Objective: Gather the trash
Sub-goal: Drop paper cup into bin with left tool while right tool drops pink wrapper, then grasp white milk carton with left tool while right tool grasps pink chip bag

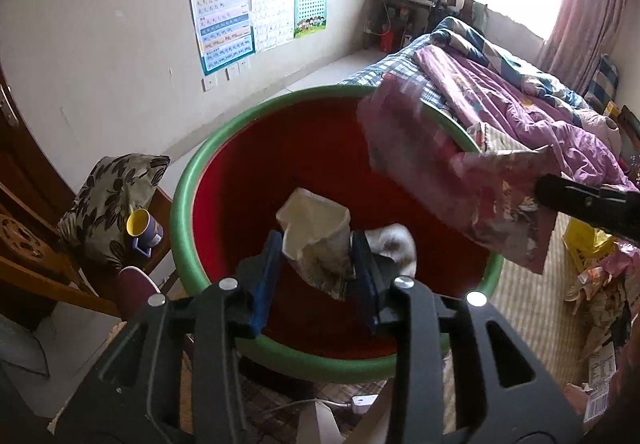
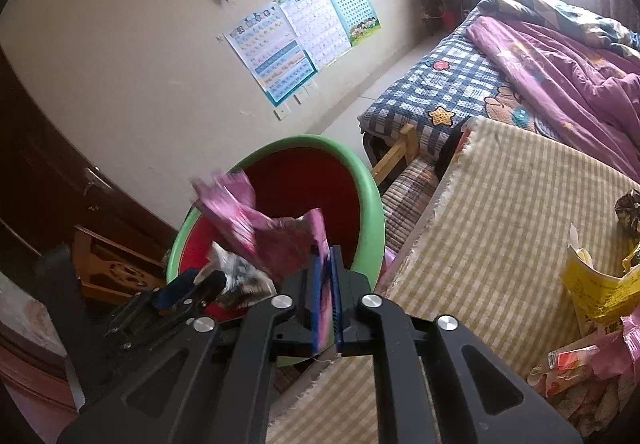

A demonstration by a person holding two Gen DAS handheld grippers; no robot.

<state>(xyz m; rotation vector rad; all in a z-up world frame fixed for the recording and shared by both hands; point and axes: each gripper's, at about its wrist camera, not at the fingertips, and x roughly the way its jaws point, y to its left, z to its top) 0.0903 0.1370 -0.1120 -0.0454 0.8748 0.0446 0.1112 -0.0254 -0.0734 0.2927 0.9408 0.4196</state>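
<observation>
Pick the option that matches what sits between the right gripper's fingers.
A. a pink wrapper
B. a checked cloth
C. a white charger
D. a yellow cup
A: in the right wrist view the right gripper has a crumpled pink wrapper between its blue pads, held over the red bin with the green rim.

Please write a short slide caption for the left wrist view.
Left gripper holds a crumpled white wrapper over the red bin; the right gripper brings a pink wrapper alongside.
</observation>
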